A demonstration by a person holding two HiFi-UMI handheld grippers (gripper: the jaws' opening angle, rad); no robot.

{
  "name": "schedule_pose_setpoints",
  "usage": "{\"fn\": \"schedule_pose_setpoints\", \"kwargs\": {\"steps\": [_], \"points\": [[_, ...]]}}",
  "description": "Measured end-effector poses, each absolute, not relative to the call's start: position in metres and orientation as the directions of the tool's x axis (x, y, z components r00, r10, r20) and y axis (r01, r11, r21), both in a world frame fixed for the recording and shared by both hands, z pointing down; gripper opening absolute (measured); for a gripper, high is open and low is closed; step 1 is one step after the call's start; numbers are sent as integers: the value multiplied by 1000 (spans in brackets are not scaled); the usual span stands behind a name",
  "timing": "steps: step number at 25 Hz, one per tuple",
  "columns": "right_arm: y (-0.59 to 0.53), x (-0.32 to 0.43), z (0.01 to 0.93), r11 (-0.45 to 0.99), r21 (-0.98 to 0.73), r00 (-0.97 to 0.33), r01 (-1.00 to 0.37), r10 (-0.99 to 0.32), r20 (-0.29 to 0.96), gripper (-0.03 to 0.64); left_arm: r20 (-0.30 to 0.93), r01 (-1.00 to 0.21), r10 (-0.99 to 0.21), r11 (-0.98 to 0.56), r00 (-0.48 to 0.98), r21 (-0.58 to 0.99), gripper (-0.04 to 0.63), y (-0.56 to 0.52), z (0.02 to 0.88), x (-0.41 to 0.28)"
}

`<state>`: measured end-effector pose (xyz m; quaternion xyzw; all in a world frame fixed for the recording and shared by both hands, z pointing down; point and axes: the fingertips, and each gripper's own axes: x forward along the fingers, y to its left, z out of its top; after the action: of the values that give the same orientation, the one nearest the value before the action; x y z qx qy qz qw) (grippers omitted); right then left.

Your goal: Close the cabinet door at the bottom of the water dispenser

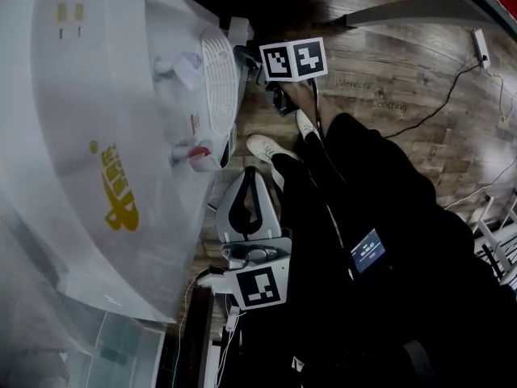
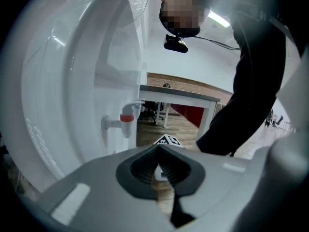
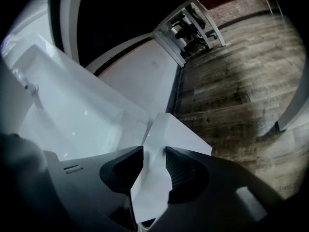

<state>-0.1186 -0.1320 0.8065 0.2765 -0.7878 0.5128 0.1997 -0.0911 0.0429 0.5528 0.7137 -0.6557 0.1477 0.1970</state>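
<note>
The white water dispenser [image 1: 89,136] fills the left of the head view, with its red tap [image 1: 198,150] and drip grille [image 1: 218,71]. My right gripper [image 1: 252,63], under its marker cube, reaches low beside the dispenser's foot. In the right gripper view it [image 3: 154,161] is shut on the thin edge of the white cabinet door [image 3: 169,134], which stands out from the white cabinet body [image 3: 72,120]. My left gripper [image 1: 250,172] hangs nearer the camera with its fingertips together and nothing in them. In the left gripper view it [image 2: 158,149] points past the red tap [image 2: 126,119].
The person's dark legs and white shoes [image 1: 262,145] stand right of the dispenser on the wooden floor [image 3: 231,81]. Cables and a power strip [image 1: 480,45] lie at the far right. A grey table [image 2: 178,93] stands behind, and furniture legs [image 3: 193,23] farther off.
</note>
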Motion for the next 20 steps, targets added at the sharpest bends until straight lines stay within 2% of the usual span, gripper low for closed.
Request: {"fn": "schedule_pose_setpoints", "kwargs": {"steps": [2, 4, 8, 13, 16, 20], "points": [[-135, -130, 806, 263, -754, -798, -602, -204, 567, 144, 474, -994, -875, -61, 96, 90, 6, 43, 555, -90], [-138, -139, 806, 248, -776, -815, -579, -169, 554, 106, 478, -994, -874, -54, 91, 90, 8, 43, 557, -91], [-136, -141, 807, 316, -753, -812, -577, -127, 569, 110, 480, -995, -874, -37, 79, 96, 8, 43, 559, -92], [-137, -134, 803, 338, -737, -808, -585, -172, 563, 86, 488, -995, -870, -26, 68, 93, 6, 43, 562, -94], [-137, -125, 805, 376, -689, -778, -619, -175, 604, 59, 490, -996, -870, -12, 51, 84, 6, 42, 562, -99], [-132, -79, 810, 480, -518, -665, -708, -205, 718, 19, 502, -997, -861, -66, 79, 44, 7, 43, 561, -92]]}}
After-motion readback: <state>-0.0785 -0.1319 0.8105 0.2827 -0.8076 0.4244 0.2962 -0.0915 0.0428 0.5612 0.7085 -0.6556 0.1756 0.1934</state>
